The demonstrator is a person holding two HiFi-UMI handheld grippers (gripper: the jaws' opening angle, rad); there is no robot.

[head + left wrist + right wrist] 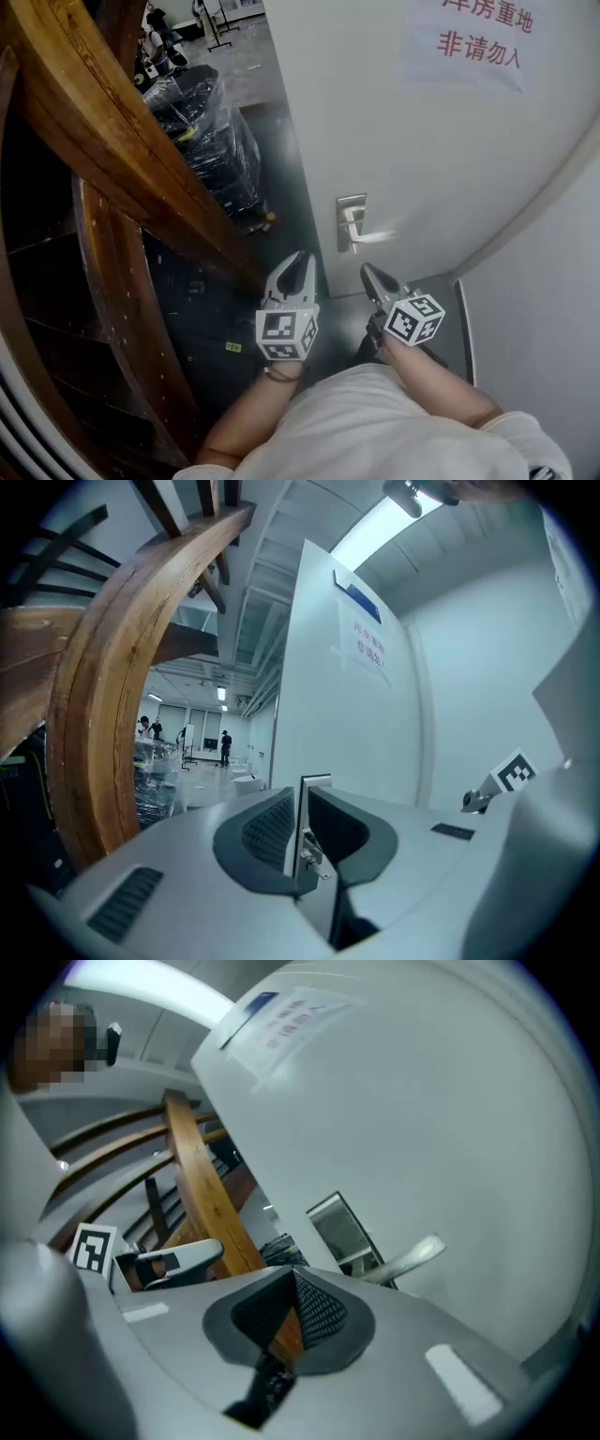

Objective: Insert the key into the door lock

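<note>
The lock plate (351, 223) on the door (422, 150) lies at eleven o'clock from the right gripper (369, 272) (the nearer one, pads pressed together). The left gripper (299, 259), narrowly spread, holds nothing. No key shows.

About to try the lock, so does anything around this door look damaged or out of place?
Nothing stands out. The door, its lock plate and handle look intact, and the sign sits flat on the door.
</note>
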